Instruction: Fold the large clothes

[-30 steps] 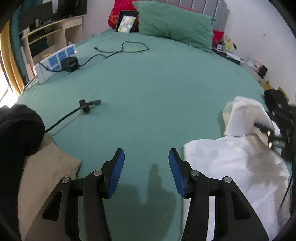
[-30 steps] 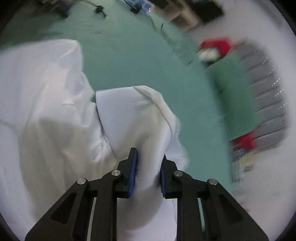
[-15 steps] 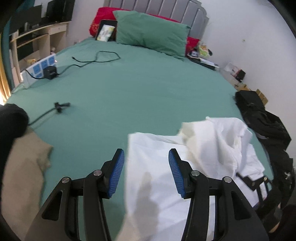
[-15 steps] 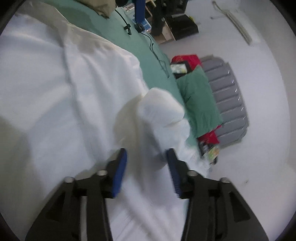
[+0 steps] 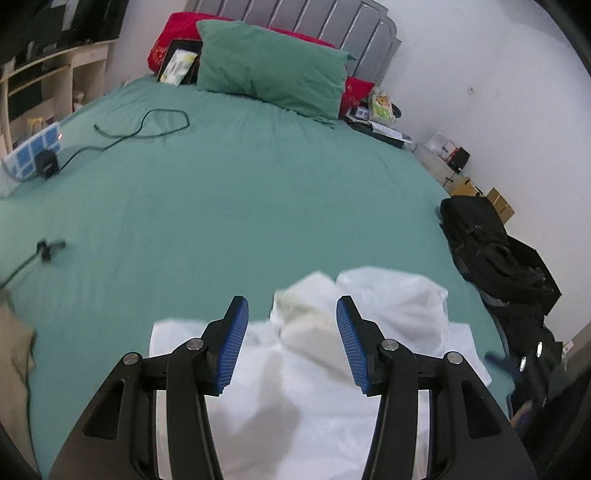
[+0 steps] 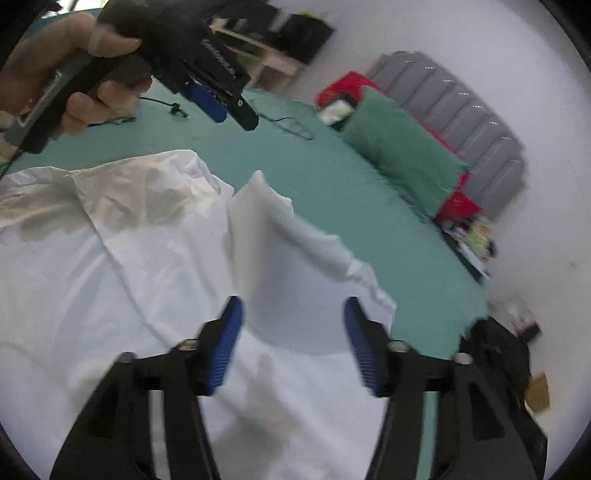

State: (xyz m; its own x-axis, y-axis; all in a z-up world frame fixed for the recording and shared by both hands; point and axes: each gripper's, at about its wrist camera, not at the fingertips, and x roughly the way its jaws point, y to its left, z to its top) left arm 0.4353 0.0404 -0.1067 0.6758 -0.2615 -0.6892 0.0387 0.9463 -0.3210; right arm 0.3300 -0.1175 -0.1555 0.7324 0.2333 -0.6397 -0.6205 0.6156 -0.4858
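— Where's the white garment (image 6: 110, 266) lying?
— Spread on the green bed sheet (image 5: 229, 206), near edge; thin, creased cloth, one rumpled fold standing up soft and peaked

— And the right tool (image 6: 293, 343)?
— Jaws just been opening, now spread wide over the cloth, ribbed blue pads (image 6: 225, 347) touching nothing

— Left tool (image 5: 291, 341)?
— Also spread, empty, above the garment; gripped by a hand (image 6: 70, 74) in the right wrist view

— Anything else?
— Plump green pillow (image 5: 273, 70), padded grey headboard (image 5: 295, 16), looped black cable (image 5: 147, 125)

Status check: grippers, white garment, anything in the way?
Left gripper open, empty. Right gripper jaws just opened, cloth released. White garment rumpled on green bed. Black backpack at bed edge.
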